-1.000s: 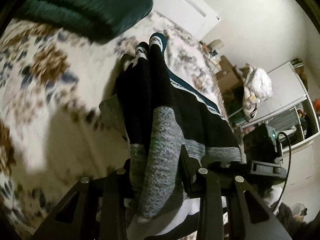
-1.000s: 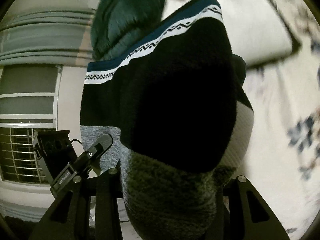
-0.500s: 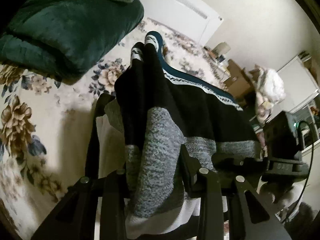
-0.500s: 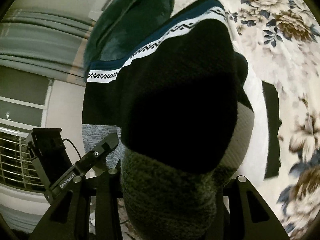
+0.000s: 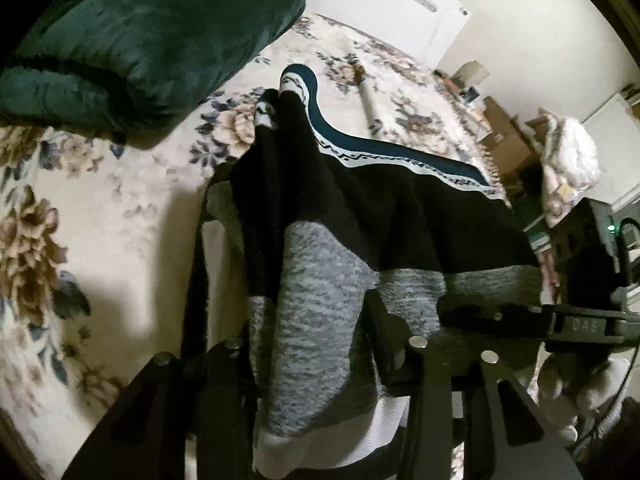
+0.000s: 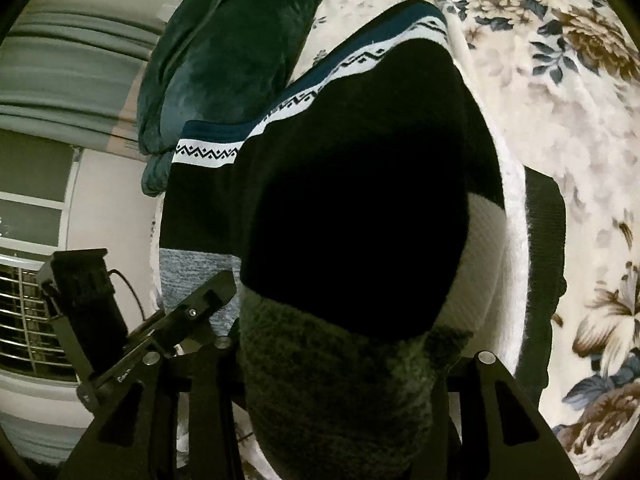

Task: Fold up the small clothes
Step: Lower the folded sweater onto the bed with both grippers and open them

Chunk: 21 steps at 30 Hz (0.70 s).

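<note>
A small sweater point(image 5: 360, 208), black with a grey flecked band, a white hem and a teal stripe with a white zigzag, hangs stretched between my two grippers just above the floral bedspread point(image 5: 100, 220). My left gripper point(image 5: 320, 360) has the bunched grey part between its fingers, and its jaws are opening. In the right wrist view the sweater point(image 6: 360, 200) fills the middle. My right gripper point(image 6: 340, 380) has the grey edge between its fingers, jaws opening too. White and black cloth point(image 6: 516, 240) under the sweater lies on the bedspread point(image 6: 560, 100).
A dark green plush blanket point(image 5: 140, 40) lies on the bed just beyond the sweater, seen also in the right wrist view point(image 6: 232, 60). A paper roll point(image 5: 368, 100) rests farther back. A laundry pile point(image 5: 568, 160) and cabinets stand beyond the bed's edge. A barred window point(image 6: 24, 320) is at the left.
Both grippers carried the sweater across the bed toward the green blanket and lower. The white and black cloth came into view beneath it. The finger gaps look slightly wider.
</note>
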Tool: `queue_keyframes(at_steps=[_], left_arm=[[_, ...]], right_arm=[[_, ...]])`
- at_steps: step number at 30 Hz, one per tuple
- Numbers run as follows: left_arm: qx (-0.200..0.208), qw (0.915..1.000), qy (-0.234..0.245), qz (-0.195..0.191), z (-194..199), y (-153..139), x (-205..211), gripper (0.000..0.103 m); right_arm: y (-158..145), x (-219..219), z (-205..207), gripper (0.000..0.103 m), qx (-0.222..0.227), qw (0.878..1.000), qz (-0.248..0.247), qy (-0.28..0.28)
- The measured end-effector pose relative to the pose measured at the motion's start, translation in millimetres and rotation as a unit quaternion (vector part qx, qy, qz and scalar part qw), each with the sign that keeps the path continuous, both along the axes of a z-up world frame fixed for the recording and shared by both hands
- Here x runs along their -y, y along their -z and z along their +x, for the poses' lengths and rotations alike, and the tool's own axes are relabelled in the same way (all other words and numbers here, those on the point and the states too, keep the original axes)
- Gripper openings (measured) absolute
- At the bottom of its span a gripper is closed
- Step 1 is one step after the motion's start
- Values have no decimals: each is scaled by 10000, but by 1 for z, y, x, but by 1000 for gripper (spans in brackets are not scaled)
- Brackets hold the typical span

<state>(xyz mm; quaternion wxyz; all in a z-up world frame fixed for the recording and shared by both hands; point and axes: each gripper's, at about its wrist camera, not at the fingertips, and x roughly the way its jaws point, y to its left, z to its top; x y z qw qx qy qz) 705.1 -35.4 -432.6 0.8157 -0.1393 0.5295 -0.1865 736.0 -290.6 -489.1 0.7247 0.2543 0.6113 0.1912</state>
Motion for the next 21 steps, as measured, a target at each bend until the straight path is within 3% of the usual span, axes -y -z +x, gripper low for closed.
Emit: queue_keyframes(at_steps=[4,9,10,12,13,15,21], left_arm=[[159,9985,-169,486,-2,-12,3,47],[469,9928,-507,976,-2,-30,-2,78],[516,9919,-541,1030,-1,-32,-3,81],[620,9889,-608,1203,-3,-39,-3,100],[671,9874,-620,1295,-5,-44,-2,101],[769,9846,-659,1421,-9,-52,-2,102],[802,9824,-761,1509,-33,-78,-3,103]], right_arm=[[-9,-5,-1,63,-33,9994,-324,140],[-28,-8,-14,75,198,9903,-1356,215],[-32,-9,-18,84,265,9858,-1638,249],[-44,-12,-29,96,477,9706,-2332,341],[-49,-14,-35,102,556,9612,-2675,379],[-62,-17,-48,103,742,9406,-3277,480],[-99,-20,-93,103,1105,9014,-4096,864]])
